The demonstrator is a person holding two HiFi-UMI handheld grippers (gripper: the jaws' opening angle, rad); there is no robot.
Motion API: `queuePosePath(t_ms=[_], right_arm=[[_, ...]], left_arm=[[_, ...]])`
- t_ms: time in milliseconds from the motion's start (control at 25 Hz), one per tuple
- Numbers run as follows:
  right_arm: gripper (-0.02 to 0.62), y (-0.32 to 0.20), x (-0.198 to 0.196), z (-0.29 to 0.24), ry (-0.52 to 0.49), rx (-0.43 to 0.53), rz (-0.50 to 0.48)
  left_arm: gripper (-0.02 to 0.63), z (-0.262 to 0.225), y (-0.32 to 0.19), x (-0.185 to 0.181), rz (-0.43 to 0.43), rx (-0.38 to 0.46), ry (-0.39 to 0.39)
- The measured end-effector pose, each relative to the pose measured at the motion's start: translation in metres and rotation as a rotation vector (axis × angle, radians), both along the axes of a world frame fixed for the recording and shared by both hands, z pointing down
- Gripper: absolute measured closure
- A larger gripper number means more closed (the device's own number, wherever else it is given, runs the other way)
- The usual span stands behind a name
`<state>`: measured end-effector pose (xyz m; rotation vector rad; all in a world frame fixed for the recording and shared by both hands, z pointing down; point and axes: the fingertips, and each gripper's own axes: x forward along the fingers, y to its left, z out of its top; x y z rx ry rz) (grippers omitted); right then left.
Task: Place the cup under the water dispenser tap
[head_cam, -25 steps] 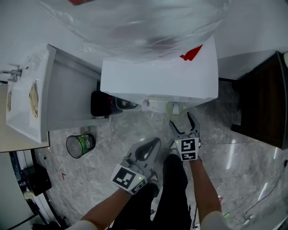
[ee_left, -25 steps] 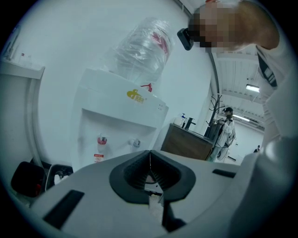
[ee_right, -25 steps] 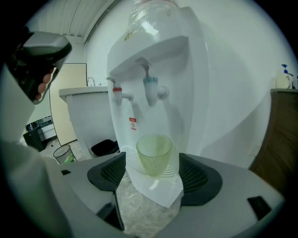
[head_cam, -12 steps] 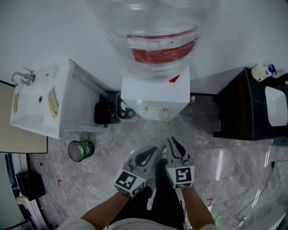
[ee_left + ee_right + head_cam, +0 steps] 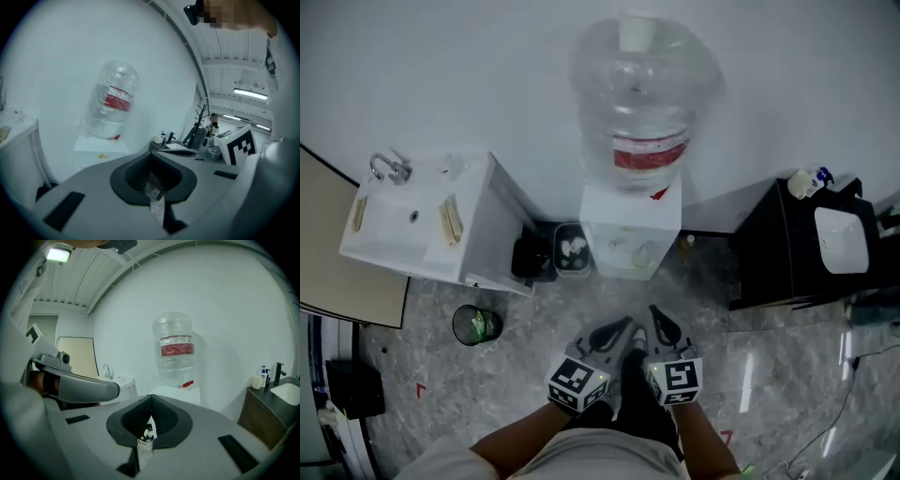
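Note:
The water dispenser stands against the far wall, a clear bottle with a red label on top. A small greenish cup sits in the tap recess at its front. Both grippers hang low in the head view, well back from the dispenser and side by side. My left gripper is shut and empty, pads meeting. The jaws of my right gripper are closing and stand together with nothing between them. Both gripper views show the bottle far ahead.
A white sink cabinet with a tap stands to the left. A black bin sits on the marble floor in front of it. Beside the dispenser are a dark box and a tray. A dark cabinet with a basin is on the right.
Both grippers have risen and drawn back from the dispenser. The right gripper, open near the cup a second ago, has shut empty. The cup stays under the tap.

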<state>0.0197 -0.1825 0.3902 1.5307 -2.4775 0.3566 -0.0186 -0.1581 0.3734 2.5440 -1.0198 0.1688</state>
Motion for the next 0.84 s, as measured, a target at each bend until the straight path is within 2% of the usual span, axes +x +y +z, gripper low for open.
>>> queuePosePath(t_ms=[240, 840], right_arm=[[0.580, 0.032, 0.001, -0.035, 0.029, 0.026, -0.004], [0.580, 0.095, -0.033, -0.074, 0.054, 0.062, -0.004]], left_arm=[[0.600, -0.040, 0.034, 0.001, 0.022, 0.042, 0.018], [0.600, -0.068, 0.091, -0.038, 0.018, 0.078, 0.046]])
